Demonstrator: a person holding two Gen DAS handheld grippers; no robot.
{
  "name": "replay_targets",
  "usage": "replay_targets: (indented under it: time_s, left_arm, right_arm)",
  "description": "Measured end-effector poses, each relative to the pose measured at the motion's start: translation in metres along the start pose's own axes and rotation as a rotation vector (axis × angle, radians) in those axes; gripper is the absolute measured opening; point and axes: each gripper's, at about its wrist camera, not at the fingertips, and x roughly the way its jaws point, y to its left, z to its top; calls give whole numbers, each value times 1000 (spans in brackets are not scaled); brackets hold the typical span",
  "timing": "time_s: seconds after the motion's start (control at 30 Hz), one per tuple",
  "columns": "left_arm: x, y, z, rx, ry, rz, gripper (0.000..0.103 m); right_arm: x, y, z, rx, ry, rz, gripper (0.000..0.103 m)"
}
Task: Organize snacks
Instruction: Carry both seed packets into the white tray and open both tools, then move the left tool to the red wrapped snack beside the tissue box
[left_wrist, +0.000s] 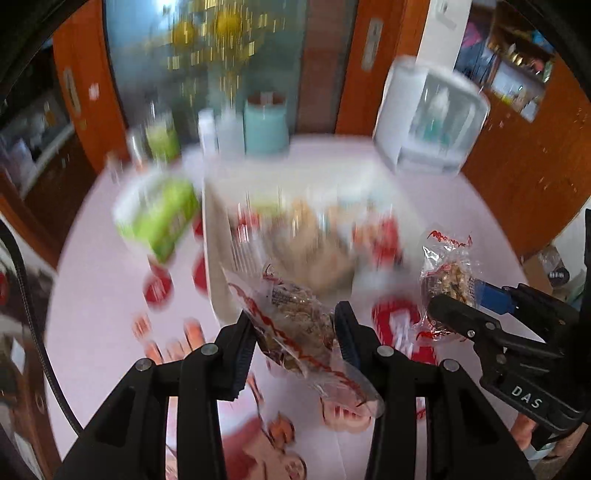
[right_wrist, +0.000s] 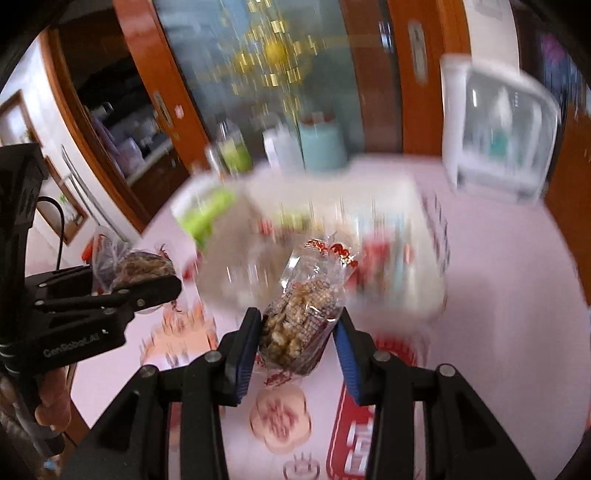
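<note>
The black left gripper (left_wrist: 295, 332) is clamped on a clear-wrapped nut brittle snack with red print (left_wrist: 295, 325); the black right gripper (right_wrist: 299, 332), lettered "DAS" on its side in the left view, is clamped on a second clear-wrapped nut brittle snack (right_wrist: 299, 314). The left gripper's body reads "GenRobot.AI". Both hang over a pink tablecloth with red motifs (right_wrist: 509, 295). Beyond, blurred, a white plastic basket (left_wrist: 218, 236) holds more snacks, beside a green and white box (left_wrist: 159, 218). Farther back stand bottles, a white appliance (left_wrist: 428, 114) and brown wooden doors (left_wrist: 369, 62)

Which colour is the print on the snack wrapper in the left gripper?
Red print on the clear snack wrapper, best in the left wrist view.
</note>
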Motion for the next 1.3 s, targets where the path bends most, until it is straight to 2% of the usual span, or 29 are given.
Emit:
replay_targets:
  time_s: [0.13,0.23,0.27,0.3,0.33,0.37,0.47,0.53,0.63,0.67,0.8,0.93,1.2,1.3]
  left_arm:
    - [-27,3,54,41,-121,52,41]
    - [-31,6,82,52,-166,93,41]
    - [-28,6,92,55,-176,98,48]
    - [-26,7,100,56,-181,100,67]
    - [-21,9,107,50,-187,111,78]
    - [-18,9,109,43,-192,133,84]
    - [0,13,119,44,-155,148,92]
    - [14,20,119,16,-111,153,93]
    - [21,25,112,-5,-99,142,95]
    - [23,26,109,-6,-95,141,102]
    - [18,30,104,-20,-95,157,103]
    - [4,33,103,-34,-112,135,103]
    - [-51,32,97,-27,-157,96,103]
    - [-65,34,86,-21,-158,111,103]
  right_arm:
    - [-27,14,58,-57,-119,-37,41]
    - [-27,22,90,-84,-172,-86,41]
    - [-23,23,100,-86,-181,-105,41]
    - [-16,23,109,-90,-175,-119,42]
    - [-6,22,116,-92,-157,-126,46]
    - [1,21,121,-89,-145,-135,50]
    - [18,9,129,-65,-123,-218,68]
    - [25,1,129,-38,-103,-219,75]
    - [26,-4,124,-19,-91,-191,77]
    - [26,-3,121,-26,-90,-197,77]
    - [24,-1,114,-34,-89,-201,77]
    - [13,5,112,-31,-105,-192,77]
    - [-19,21,103,-41,-140,-150,77]
    - [-27,29,93,-56,-139,-125,77]
